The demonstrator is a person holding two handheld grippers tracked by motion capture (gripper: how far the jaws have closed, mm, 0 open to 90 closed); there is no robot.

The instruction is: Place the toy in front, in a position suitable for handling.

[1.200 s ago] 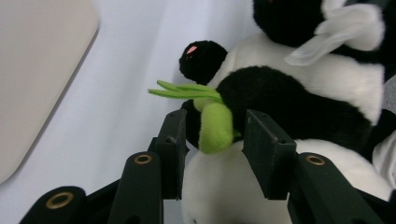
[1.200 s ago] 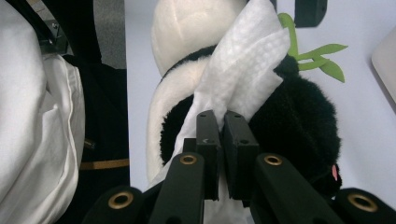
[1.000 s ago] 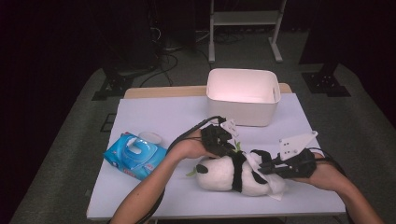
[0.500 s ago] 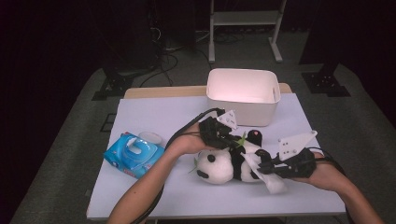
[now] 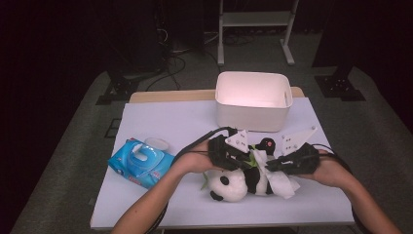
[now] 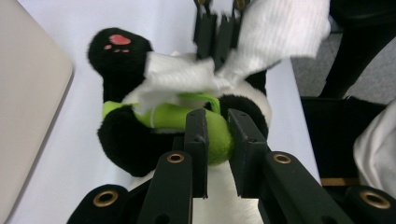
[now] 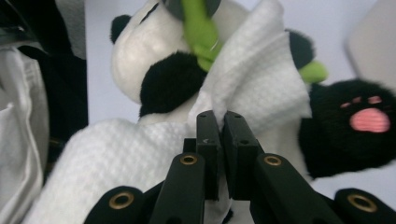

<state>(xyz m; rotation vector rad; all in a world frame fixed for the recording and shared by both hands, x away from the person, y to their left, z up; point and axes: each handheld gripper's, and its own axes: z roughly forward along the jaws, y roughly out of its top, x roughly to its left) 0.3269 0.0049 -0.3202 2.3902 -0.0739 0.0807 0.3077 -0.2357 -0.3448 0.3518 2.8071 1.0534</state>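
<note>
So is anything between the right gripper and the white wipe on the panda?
Nothing visible: the right gripper is already shut on a fold of the white wipe, which lies across the panda.

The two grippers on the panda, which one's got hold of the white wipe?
The right gripper: its jaws pinch a fold of the white wipe. The left gripper instead clamps the green piece on the panda.

The plush panda [image 5: 237,183] is black and white with a pink paw pad, hugging green bamboo [image 6: 187,116]; white wipe [image 7: 252,93]; blue packet [image 5: 140,163].
</note>
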